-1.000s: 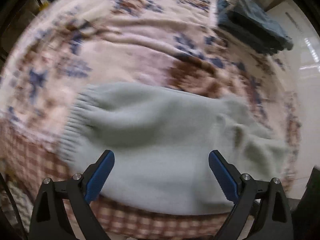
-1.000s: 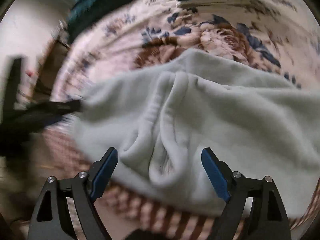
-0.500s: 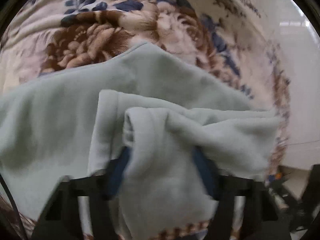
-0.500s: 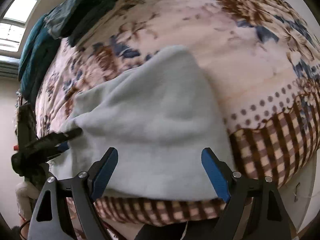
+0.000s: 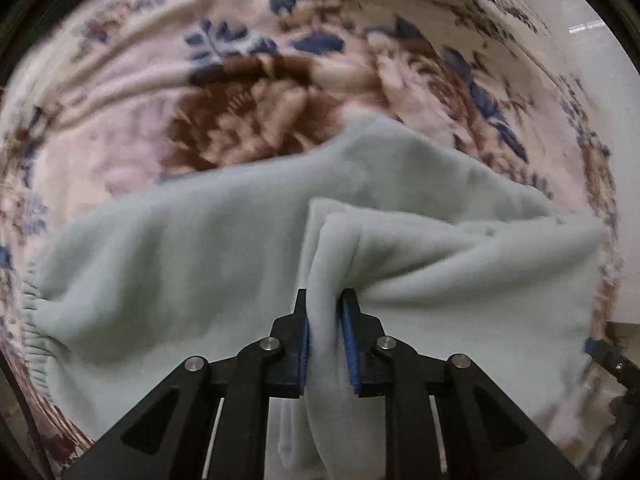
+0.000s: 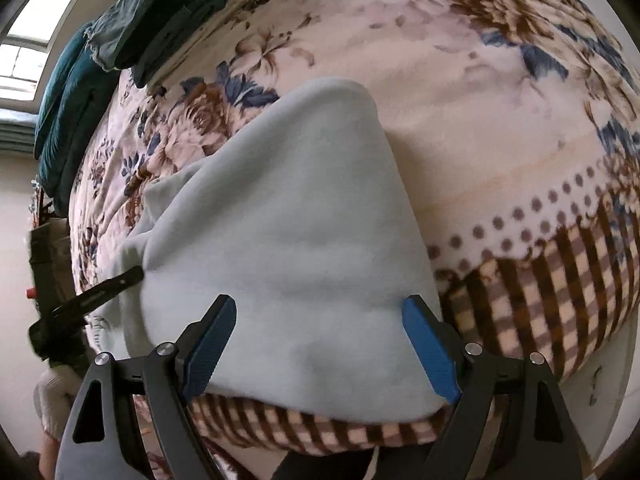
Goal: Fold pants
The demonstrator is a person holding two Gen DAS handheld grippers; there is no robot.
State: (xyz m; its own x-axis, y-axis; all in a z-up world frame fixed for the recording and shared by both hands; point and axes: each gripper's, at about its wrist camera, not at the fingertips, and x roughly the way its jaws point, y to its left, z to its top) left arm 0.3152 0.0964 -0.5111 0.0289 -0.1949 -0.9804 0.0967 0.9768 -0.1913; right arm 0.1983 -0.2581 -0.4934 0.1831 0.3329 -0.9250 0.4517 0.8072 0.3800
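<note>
Pale mint-grey fleece pants [image 5: 224, 248] lie on a floral blanket [image 5: 120, 128]. My left gripper [image 5: 325, 312] is shut on a bunched fold of the pants and lifts it slightly; a ribbed cuff [image 5: 30, 320] shows at far left. In the right wrist view the pants [image 6: 288, 220] spread in front of my right gripper [image 6: 320, 320], which is open and empty above their near edge. The left gripper [image 6: 100, 292] shows there at the pants' left side, pinching the cloth.
The blanket [image 6: 480, 100] has a checked brown border [image 6: 560, 288] at the bed's front edge. Dark teal and denim clothes [image 6: 120, 40] are piled at the far left corner. A gloved hand [image 6: 52, 396] holds the left tool.
My left gripper swung across the pants and closed on a fold of them, then lifted it. My right gripper moved to the other end of the pants and stayed open.
</note>
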